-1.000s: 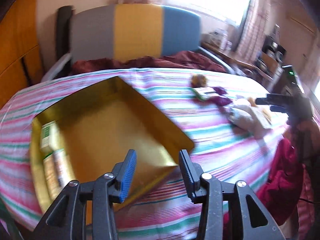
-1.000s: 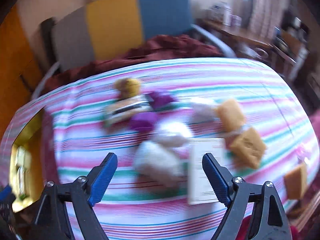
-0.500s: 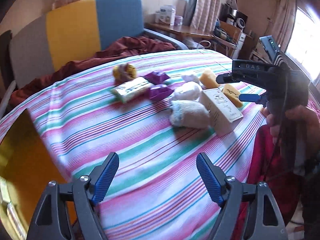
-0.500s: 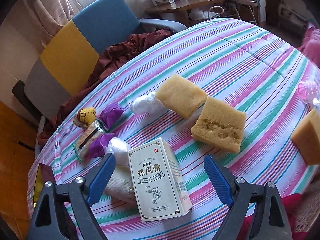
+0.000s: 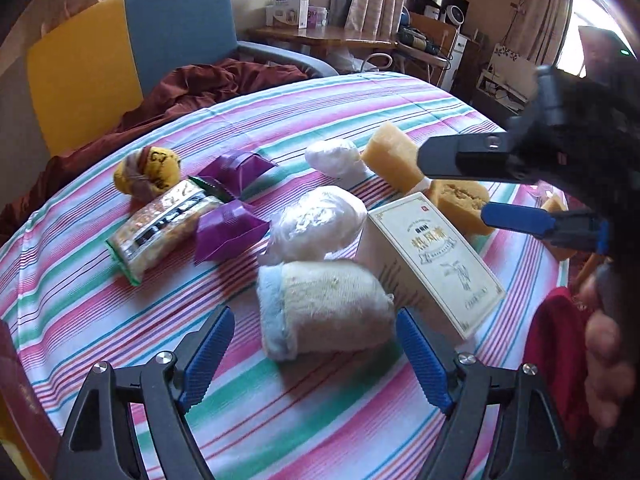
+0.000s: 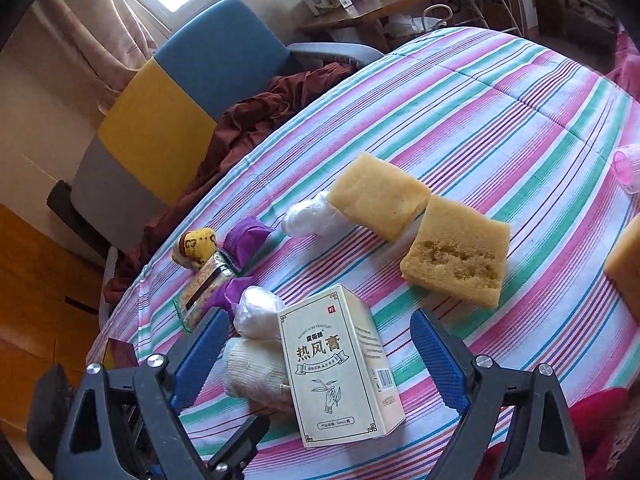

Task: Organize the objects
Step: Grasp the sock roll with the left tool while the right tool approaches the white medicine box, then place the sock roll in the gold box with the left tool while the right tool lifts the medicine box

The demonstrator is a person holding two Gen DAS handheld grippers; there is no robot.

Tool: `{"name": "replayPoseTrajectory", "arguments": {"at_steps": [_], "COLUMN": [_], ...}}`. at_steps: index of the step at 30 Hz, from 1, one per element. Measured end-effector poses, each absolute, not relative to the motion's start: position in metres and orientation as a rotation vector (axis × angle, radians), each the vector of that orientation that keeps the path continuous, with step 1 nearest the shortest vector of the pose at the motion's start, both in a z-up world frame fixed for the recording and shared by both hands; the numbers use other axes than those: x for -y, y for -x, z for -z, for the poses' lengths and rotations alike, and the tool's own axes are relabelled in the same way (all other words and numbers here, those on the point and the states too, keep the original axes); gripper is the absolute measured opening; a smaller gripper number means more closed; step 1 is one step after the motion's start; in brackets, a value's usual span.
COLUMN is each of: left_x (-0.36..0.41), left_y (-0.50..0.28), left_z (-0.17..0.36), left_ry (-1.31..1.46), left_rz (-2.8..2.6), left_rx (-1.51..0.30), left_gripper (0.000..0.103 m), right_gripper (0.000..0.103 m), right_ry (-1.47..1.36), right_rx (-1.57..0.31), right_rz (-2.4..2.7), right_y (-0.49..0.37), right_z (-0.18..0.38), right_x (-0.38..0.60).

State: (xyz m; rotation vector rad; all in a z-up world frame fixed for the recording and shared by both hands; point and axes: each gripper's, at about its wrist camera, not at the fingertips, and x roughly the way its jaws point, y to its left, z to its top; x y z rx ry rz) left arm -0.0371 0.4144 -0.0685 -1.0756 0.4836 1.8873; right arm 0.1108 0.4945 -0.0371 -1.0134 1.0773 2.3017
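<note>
Blue ribbed pads on black frames: left gripper, jaws spread wide with nothing clamped, having just been opening; the rolled cream-white cloth with a pale blue edge lies between the pads, untouched, so this looks like the line-up for a pick.

Right gripper, jaws likewise apart and empty, straddling the cream cardboard carton printed with dark Chinese characters, which lies flat, just beside the cloth roll; probably its own target.

Further out, loose on the pink, green and white striped tablecloth, awaiting sorting:
- two white plastic-wrapped bundles, nearer one touching the cloth roll;
- two purple foil sachets;
- clear snack packet with green trim;
- small yellow stuffed ball with lettering;
- tan sponge blocks, two overlapping, others at the right edge;
- pink translucent cup, well apart.

Behind: blue, yellow and grey chair with a maroon cloth draped on its seat.
</note>
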Motion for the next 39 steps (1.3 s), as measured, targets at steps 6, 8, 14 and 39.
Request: {"name": "replayPoseTrajectory", "arguments": {"at_steps": [6,8,14,39], "left_x": [-0.440,-0.434,-0.379,-0.244], "left_y": [0.048,0.055,0.043,-0.008], "left_z": [0.086,0.096,0.092,0.053], "left_ry": [1.137,1.207,1.174,1.093], "left_rz": [-1.880,-1.830,-1.876,-2.006], "left_rx": [-0.496,-0.403,-0.313,-0.206], "left_gripper": [0.085,0.077,0.072,0.071], "right_gripper": [0.093,0.093,0.093,0.054], "right_ry": [1.019,1.024,1.084,1.481], "right_rx": [-1.083,-1.069,-1.007,-0.657], "right_rz": [-2.308,-2.311,-2.298,-2.131], "right_y": [-0.110,-0.109,-0.103,-0.077], "right_z": [0.038,0.037,0.040,0.079], "right_x": [-0.495,-0.494,-0.491,-0.469]}}
